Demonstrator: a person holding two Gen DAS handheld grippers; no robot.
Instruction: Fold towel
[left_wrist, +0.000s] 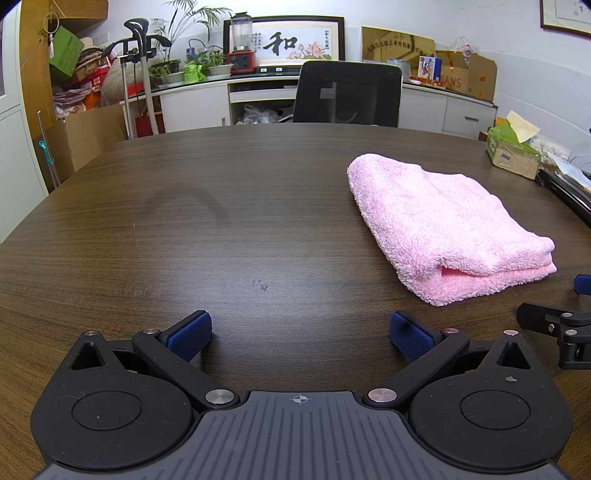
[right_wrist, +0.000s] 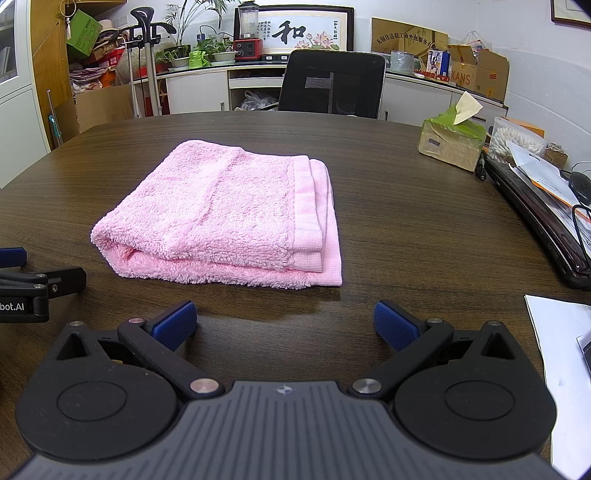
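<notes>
A pink towel (right_wrist: 225, 218) lies folded in several layers on the dark wood table (right_wrist: 406, 229). In the left wrist view the towel (left_wrist: 439, 225) sits ahead and to the right. My left gripper (left_wrist: 300, 332) is open and empty, low over bare table left of the towel. My right gripper (right_wrist: 284, 321) is open and empty, just short of the towel's near edge. The right gripper's side shows at the left wrist view's right edge (left_wrist: 561, 328). The left gripper's side shows at the right wrist view's left edge (right_wrist: 33, 288).
A green tissue box (right_wrist: 450, 140), a tub of cotton swabs (right_wrist: 517, 142), a dark laptop (right_wrist: 543, 218) and papers (right_wrist: 565, 369) lie along the table's right side. A black office chair (right_wrist: 332, 85) stands at the far edge. Cabinets and boxes line the back wall.
</notes>
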